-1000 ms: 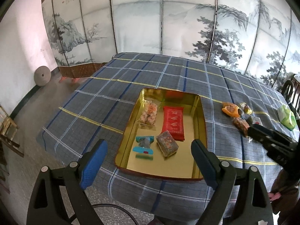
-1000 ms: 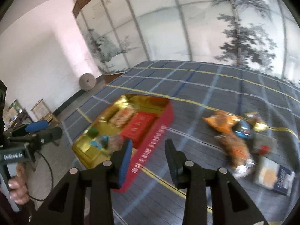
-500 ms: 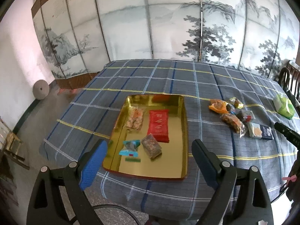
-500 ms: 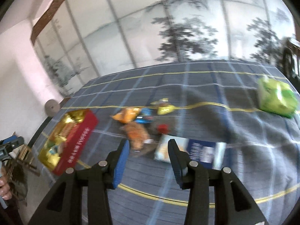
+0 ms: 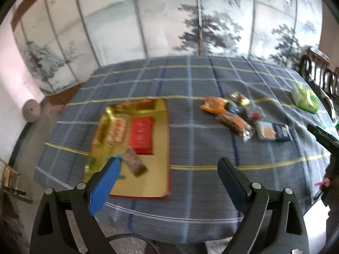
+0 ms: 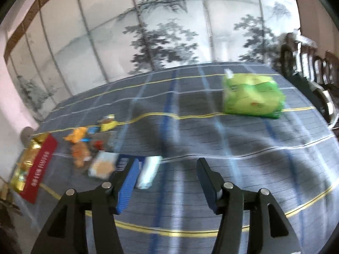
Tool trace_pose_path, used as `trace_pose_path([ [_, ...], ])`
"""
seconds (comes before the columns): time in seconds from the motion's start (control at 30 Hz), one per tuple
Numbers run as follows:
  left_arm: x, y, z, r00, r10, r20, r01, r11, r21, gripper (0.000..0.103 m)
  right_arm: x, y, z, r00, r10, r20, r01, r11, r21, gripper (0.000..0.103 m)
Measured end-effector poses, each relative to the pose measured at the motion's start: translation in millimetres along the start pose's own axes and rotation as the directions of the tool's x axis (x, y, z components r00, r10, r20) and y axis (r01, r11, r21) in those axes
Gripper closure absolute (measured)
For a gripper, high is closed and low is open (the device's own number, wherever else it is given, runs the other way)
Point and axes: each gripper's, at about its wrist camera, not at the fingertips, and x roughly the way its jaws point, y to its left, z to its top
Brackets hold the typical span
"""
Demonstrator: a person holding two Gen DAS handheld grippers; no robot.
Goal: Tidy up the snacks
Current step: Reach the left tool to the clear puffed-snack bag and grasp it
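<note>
A gold tray on the plaid tablecloth holds a red packet and several small snacks. A cluster of loose snacks and a blue cracker packet lie to its right, with a green bag farther right. My left gripper is open and empty, above the table's near edge by the tray. My right gripper is open and empty over the cloth, just right of the cracker packet. The green bag lies beyond it. The tray is at far left.
A painted folding screen stands behind the table. Dark wooden chairs stand at the right side. The right gripper's body shows at the right edge of the left wrist view. A round grey disc leans on the left wall.
Both views have swung right. My right gripper has moved from the tray past the snack cluster to the cloth beside the cracker packet and has opened wider. The left stays open.
</note>
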Motion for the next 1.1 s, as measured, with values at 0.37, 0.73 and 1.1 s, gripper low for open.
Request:
trace_pose_path([
  [0.37, 53.6, -66.5, 25.0, 0.953, -0.223, -0.204, 0.233, 0.972, 0.023, 0.012, 13.5, -60.7, -9.7, 0.996, -0.088, -0.03, 0.09, 0.994, 0.059, 0.045],
  [0.73, 160.1, -112.2, 73.8, 0.873, -0.298, -0.386, 0.274, 0.954, -0.118, 0.026, 17.4, -87.8, -12.2, 1.0, -0.004, -0.018, 0.007, 0.991, 0.136, 0.045],
  [1.1, 217.5, -122.6, 89.4, 0.855, -0.219, -0.47, 0.145, 0.971, -0.189, 0.033, 13.2, -96.6, -13.3, 0.995, 0.098, 0.019, -0.1, 0.979, 0.177, 0.045],
])
